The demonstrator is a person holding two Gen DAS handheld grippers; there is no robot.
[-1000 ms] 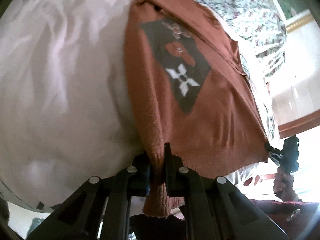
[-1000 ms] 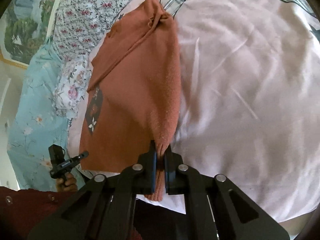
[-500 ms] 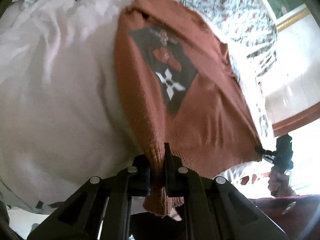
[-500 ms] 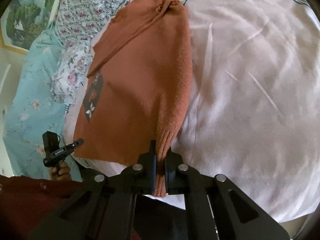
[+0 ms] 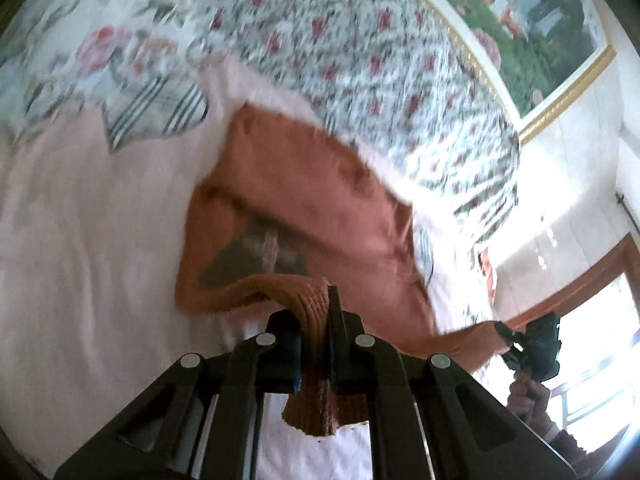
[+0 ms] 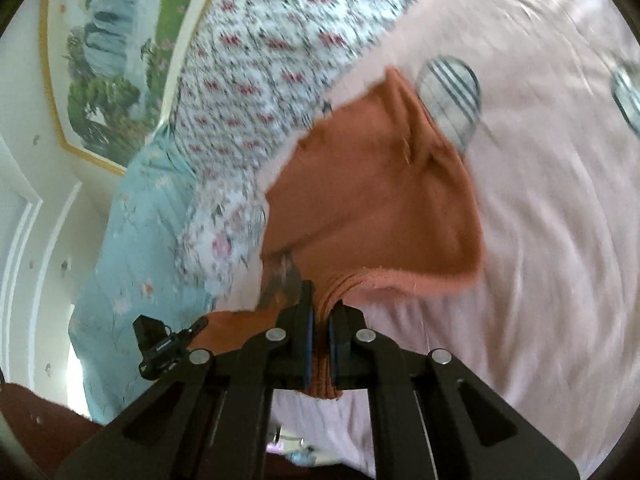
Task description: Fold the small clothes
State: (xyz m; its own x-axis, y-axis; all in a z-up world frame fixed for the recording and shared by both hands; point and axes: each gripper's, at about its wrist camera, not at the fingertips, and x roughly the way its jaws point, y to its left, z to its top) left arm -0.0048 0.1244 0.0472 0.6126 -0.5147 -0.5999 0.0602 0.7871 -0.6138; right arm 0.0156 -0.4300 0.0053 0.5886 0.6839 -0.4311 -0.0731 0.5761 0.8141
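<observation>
Left claw: pressed together on the ribbed hem of the rust-orange sweater, a tuft of rib knit poking out behind the fingers.
Right claw: likewise pinching the hem at the other bottom corner, the knit bunched between its fingers.
What changed: a second ago the sweater lay stretched long and flat on the bed, front print up; now both claws have carried the hem up and forward, so the lower half arcs over the upper half.
Hem: lifted off the sheet and curling over, slack between the two grips.
Print: the dark patch is half hidden under the raised hem; motion blur makes it hard to read more.
Sweater body: its upper part rests on the pink bedsheet, neck end toward the pillows.
Beyond: floral pillows just past the neckline, a plaid patch on the sheet beside the shoulder, a framed landscape picture on the wall.
Meaning for the task: the bottom-to-top fold looks about midway; the hem probably needs laying down near the shoulders, both corners level, before either grip lets go.
</observation>
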